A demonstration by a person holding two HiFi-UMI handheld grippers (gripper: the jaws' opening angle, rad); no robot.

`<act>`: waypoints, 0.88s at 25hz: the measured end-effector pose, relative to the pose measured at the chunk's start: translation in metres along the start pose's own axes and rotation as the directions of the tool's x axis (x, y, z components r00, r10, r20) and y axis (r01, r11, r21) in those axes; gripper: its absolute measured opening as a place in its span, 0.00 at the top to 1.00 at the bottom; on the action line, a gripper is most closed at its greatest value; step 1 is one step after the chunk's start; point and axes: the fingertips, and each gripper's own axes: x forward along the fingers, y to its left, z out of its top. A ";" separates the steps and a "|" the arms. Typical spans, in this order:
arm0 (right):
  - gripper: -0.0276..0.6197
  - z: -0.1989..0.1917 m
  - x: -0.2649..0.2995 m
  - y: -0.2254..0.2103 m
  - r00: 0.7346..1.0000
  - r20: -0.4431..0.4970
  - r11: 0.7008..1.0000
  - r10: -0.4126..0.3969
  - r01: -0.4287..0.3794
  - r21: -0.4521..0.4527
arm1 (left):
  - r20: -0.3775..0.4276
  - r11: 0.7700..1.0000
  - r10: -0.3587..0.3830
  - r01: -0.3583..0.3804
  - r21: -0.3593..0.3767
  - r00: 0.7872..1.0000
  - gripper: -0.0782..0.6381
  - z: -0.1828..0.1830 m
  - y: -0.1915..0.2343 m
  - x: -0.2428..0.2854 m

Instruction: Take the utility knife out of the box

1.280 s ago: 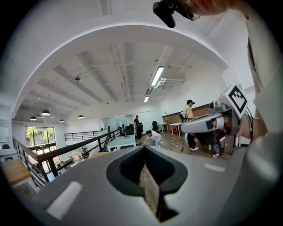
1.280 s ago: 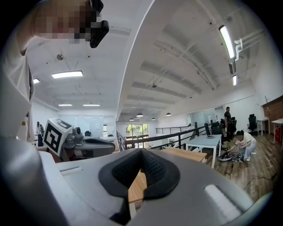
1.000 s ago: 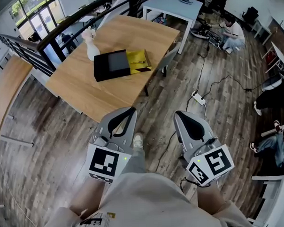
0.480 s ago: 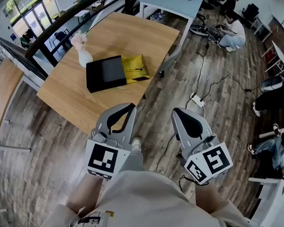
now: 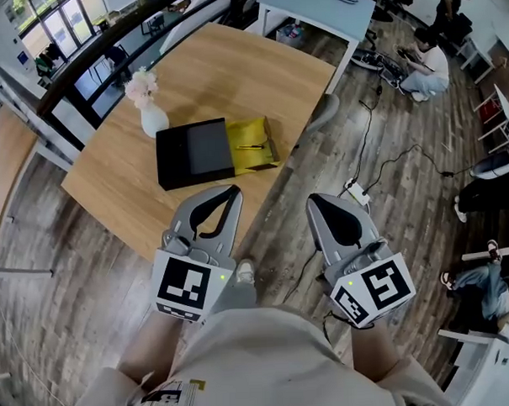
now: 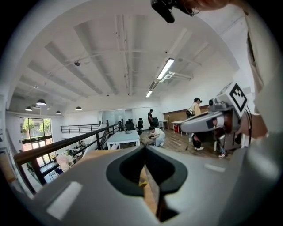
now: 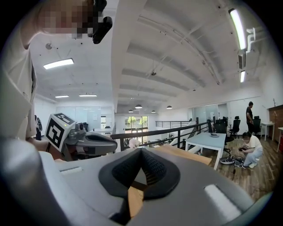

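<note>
**Head view.** The utility knife (image 5: 251,146) is barely legible: a thin dark sliver on the yellow tray (image 5: 255,130), which projects at 3 o'clock from the flat, matte black box (image 5: 193,153). The box lies on a pale wood-grain table (image 5: 232,73), at 11 o'clock of the left gripper (image 5: 234,191) and well apart from both tools. A rounded white vase (image 5: 153,120) stands at 10 o'clock of the box. The left gripper and right gripper (image 5: 312,200) are smooth grey shells with ribbed black pads (image 7: 152,170), and both are clenched on nothing. The hands are hidden behind the marker cubes (image 5: 189,291).
</note>
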 end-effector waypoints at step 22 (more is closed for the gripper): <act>0.95 0.004 0.091 -0.043 0.997 -0.046 0.998 0.058 -0.059 -0.032 | -0.035 0.997 0.063 -0.065 -0.049 0.997 0.89 -0.012 0.067 0.050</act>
